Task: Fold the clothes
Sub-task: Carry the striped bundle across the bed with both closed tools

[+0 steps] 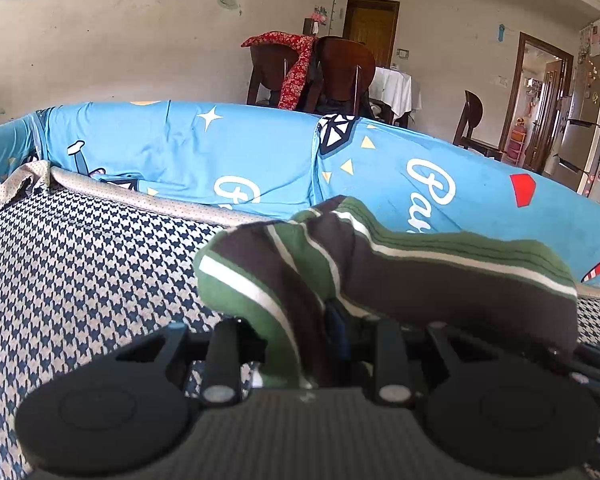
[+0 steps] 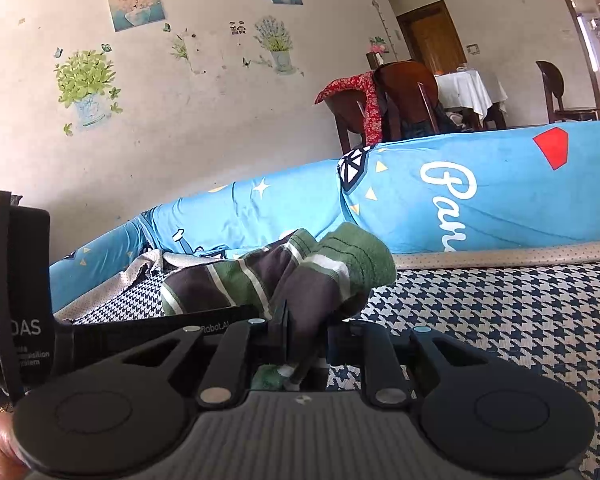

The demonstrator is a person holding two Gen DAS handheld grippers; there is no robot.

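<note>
A striped garment point(image 1: 380, 272) in green, dark brown and white is bunched up over a houndstooth-covered surface point(image 1: 80, 264). My left gripper point(image 1: 320, 336) is shut on one part of it, and cloth drapes over the fingers and hides the tips. In the right wrist view the same striped garment point(image 2: 300, 276) is pinched in my right gripper point(image 2: 304, 336), which is shut on it. The left gripper's black body point(image 2: 20, 300) stands at the left edge of that view, close beside the right one.
A blue printed sofa back point(image 1: 220, 152) runs behind the houndstooth cover point(image 2: 500, 320). Dark wooden chairs point(image 1: 332, 76) with a red floral cloth point(image 1: 296, 64) stand beyond it, near a white-clothed table point(image 1: 396, 88). A fridge point(image 1: 588, 120) stands at far right.
</note>
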